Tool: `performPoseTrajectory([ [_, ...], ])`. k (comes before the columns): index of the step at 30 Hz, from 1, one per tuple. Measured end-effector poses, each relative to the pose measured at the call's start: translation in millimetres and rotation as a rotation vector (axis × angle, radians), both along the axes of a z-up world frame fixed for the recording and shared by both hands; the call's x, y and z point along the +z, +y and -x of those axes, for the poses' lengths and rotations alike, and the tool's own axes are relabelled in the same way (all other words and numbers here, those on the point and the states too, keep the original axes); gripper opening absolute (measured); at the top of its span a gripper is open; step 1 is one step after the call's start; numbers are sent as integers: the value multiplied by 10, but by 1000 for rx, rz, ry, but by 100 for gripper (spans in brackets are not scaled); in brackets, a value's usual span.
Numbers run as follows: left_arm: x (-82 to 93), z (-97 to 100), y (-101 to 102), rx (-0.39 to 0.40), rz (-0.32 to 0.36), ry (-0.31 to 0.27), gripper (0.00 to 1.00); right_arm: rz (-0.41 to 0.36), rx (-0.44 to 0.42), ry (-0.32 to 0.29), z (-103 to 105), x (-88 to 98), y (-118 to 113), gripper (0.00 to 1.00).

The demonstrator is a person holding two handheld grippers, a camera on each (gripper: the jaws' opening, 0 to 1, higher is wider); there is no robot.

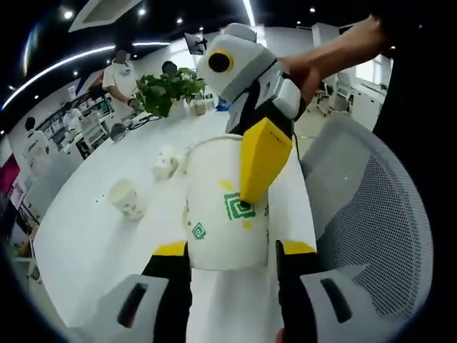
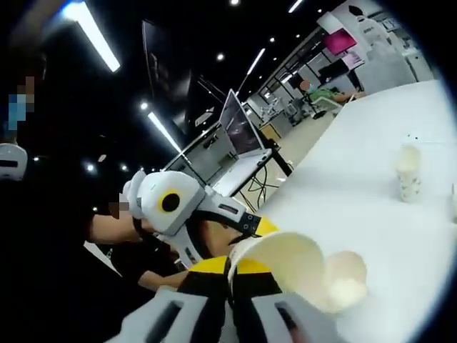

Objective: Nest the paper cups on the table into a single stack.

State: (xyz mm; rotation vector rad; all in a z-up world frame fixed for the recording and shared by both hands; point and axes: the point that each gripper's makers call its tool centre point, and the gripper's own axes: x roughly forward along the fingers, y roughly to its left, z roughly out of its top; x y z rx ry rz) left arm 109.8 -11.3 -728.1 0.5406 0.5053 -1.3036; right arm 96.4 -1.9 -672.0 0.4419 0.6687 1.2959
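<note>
Over table (image 1: 86, 236) | left tongs (image 1: 232, 261) clasp upright cup (image 1: 225, 214), mouth up | right tongs (image 2: 230, 282) pinch its rim

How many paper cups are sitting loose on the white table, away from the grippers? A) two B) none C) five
A: in the left gripper view, one loose paper cup lies nearer and a second cup lies farther back on the white table, while the left gripper holds a big paper cup.
</note>
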Motion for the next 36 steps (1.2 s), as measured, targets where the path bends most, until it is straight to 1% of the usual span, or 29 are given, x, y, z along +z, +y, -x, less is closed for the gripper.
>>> performPoseTrajectory([
  [2, 1, -36, 26, 24, 18, 11, 48, 7, -12, -5, -27, 10, -32, 0],
  [4, 22, -43, 7, 58, 46, 25, 50, 18, -20, -12, -53, 15, -66, 0],
  [7, 34, -89, 53, 102, 74, 41, 53, 61, -39, -35, -113, -12, -136, 0],
  [8, 42, -114, 73, 128, 91, 52, 54, 88, -48, -53, -135, -29, -171, 0],
  [11, 41, -182, 133, 166, 123, 65, 58, 125, -52, -73, -161, -63, -233, 0],
  [14, 11, -183, 149, 209, 124, 82, 65, 189, -49, -107, -172, -117, -280, 0],
  [16, -19, -201, 183, 231, 113, 92, 72, 209, -57, -115, -196, -137, -300, 0],
  [17, -24, -218, 199, 237, 114, 86, 74, 249, -63, -132, -224, -182, -333, 0],
  [18, -21, -232, 211, 246, 117, 80, 75, 279, -58, -150, -232, -211, -350, 0],
  [19, -33, -240, 226, 255, 124, 87, 76, 308, -56, -168, -239, -238, -362, 0],
  [22, -28, -225, 245, 266, 131, 87, 76, 357, -42, -210, -260, -262, -369, 0],
  [23, -30, -220, 253, 272, 132, 87, 76, 387, -30, -238, -270, -275, -377, 0],
  [27, -41, -205, 271, 287, 137, 90, 76, 460, 7, -296, -266, -307, -378, 0],
  [28, -49, -196, 274, 291, 138, 91, 76, 496, 30, -319, -264, -336, -390, 0],
  [33, -72, -162, 281, 309, 144, 96, 76, 620, 127, -408, -260, -459, -411, 0],
  [36, -78, -146, 281, 319, 152, 100, 76, 651, 167, -426, -238, -507, -383, 0],
])
